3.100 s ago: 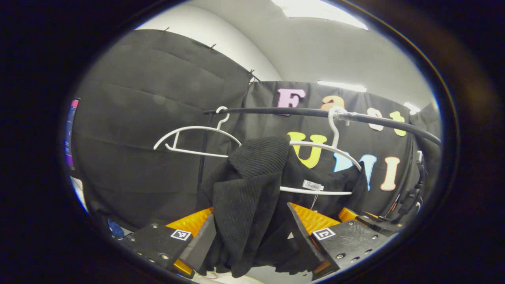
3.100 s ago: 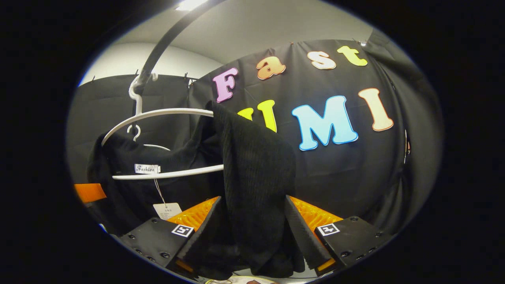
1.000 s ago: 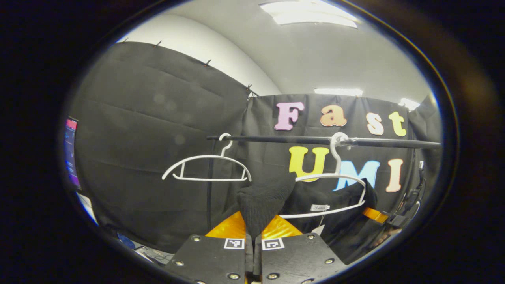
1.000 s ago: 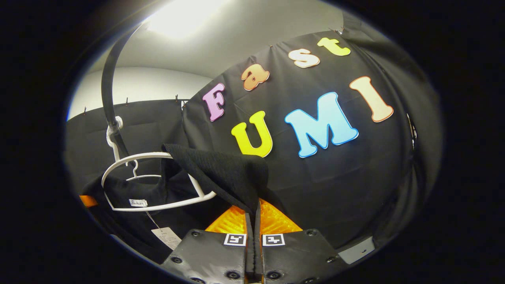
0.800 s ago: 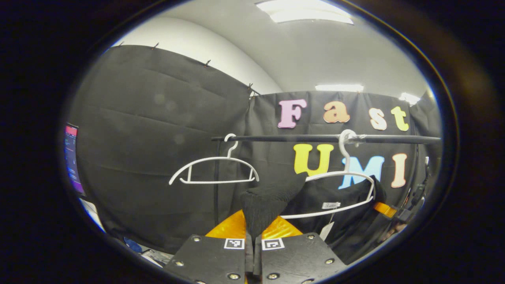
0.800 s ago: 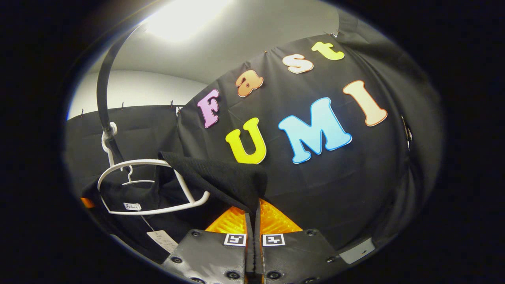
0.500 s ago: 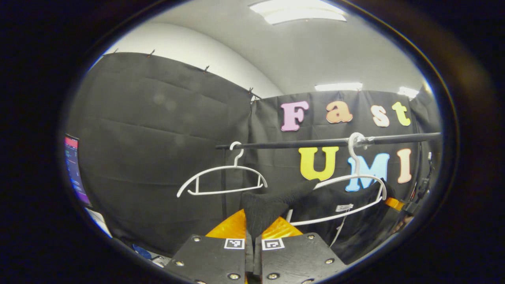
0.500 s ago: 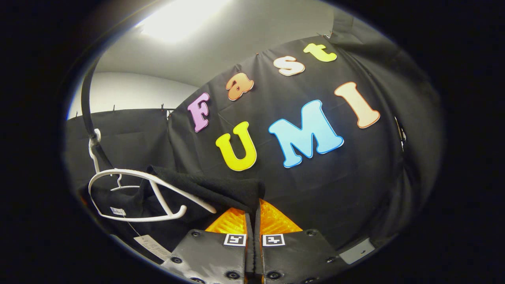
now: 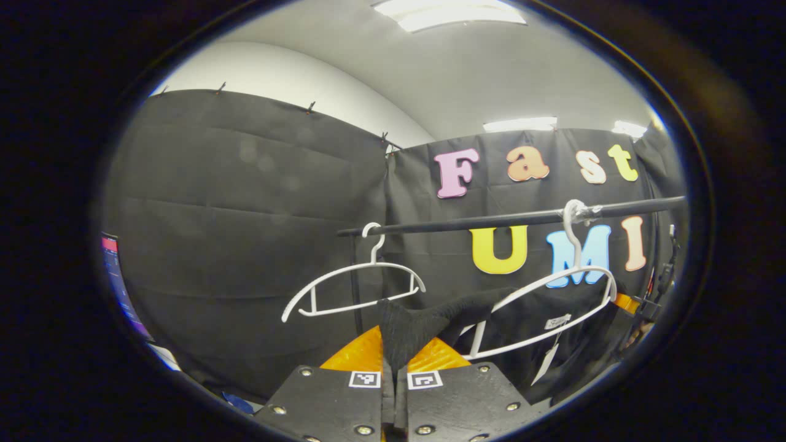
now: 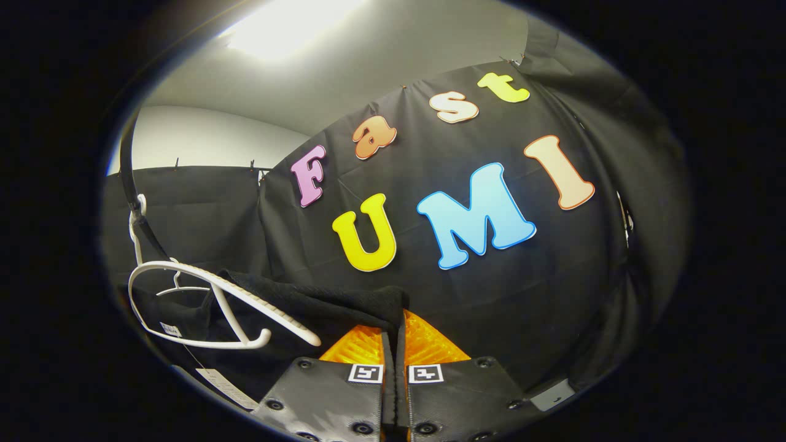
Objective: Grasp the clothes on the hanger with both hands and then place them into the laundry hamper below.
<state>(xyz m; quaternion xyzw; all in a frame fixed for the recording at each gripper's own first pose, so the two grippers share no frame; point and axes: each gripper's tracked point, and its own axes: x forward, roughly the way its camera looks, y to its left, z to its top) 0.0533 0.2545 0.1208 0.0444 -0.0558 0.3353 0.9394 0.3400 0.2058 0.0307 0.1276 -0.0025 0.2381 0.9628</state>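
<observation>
In the left gripper view, two hangers hang from a rail (image 9: 491,219): a bare hanger (image 9: 353,288) on the left, a tilted hanger (image 9: 546,307) on the right with the garment (image 9: 424,322) draped across its lower part.

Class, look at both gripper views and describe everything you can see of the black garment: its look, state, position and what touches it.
The garment is black, of a ribbed knit, with a small white label and a hanging paper tag. It is half off the white hanger, which tilts on the black rail. One shoulder is pinched in the left gripper, the other in the right gripper, both with jaws shut on the cloth. The fabric stretches between them; the rest sags below the hanger.
</observation>
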